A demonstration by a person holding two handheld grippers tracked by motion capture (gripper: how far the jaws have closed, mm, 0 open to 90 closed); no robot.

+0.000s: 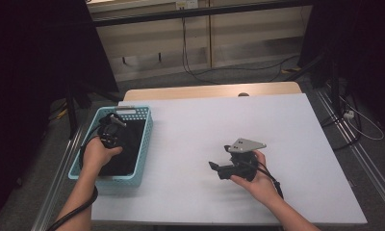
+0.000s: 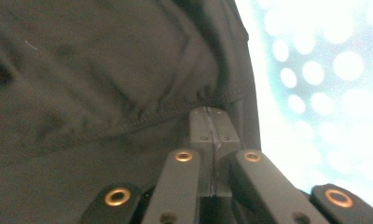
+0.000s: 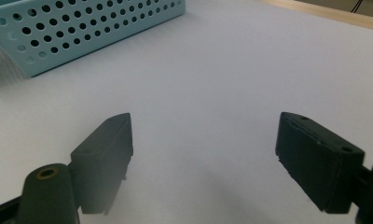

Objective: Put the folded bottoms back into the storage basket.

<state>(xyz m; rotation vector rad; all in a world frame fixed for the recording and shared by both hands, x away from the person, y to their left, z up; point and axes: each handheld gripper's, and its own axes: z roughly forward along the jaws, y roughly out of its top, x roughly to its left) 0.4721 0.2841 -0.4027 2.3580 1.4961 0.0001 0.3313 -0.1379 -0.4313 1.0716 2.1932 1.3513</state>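
Dark cloth [image 1: 125, 144] lies in the blue basket [image 1: 146, 139] at table's left edge. Left tongs [image 1: 114, 121] reach down into it, clenched at a seam fold [image 2: 208, 100], prob. to lift it out. Right tongs [image 1: 218, 168] sit released over bare table [image 1: 195, 125] near front edge, ready to assist.

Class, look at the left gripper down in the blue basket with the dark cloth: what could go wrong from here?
1. The left gripper has its jaws shut against the dark cloth near a seam; the pinch looks thin and might slip when lifted.
2. The cloth may drag the light blue basket, which sits near the table edge.
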